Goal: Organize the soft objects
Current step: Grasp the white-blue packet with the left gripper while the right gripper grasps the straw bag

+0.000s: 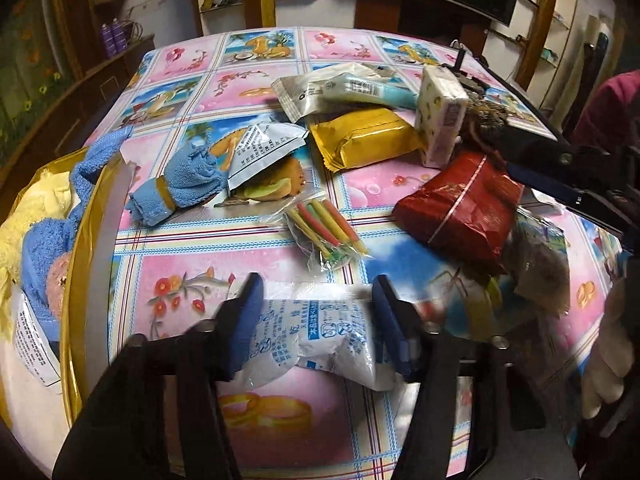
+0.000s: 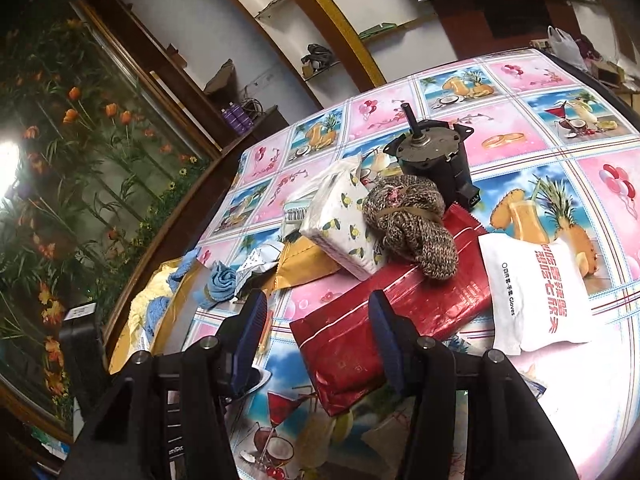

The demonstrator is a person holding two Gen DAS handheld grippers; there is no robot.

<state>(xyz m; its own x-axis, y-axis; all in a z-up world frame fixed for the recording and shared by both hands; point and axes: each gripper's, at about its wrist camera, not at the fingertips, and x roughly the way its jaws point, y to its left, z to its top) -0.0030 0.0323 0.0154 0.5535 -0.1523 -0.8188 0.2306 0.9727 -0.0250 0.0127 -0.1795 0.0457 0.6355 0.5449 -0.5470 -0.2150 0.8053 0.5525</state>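
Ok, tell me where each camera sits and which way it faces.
Left wrist: on the left gripper, looking across the table; its fingers straddle a white sachet; the right gripper shows at the right edge.
Right wrist: on the right gripper, open over a red packet, facing a wool bundle and a motor.
Shared: red packet, tissue pack, gold packet.

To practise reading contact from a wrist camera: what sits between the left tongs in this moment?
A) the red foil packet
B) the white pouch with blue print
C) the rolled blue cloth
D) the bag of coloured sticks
B: in the left wrist view the white pouch with blue print lies between the two blue pads of the left tongs, while the rolled blue cloth lies farther back on the table.
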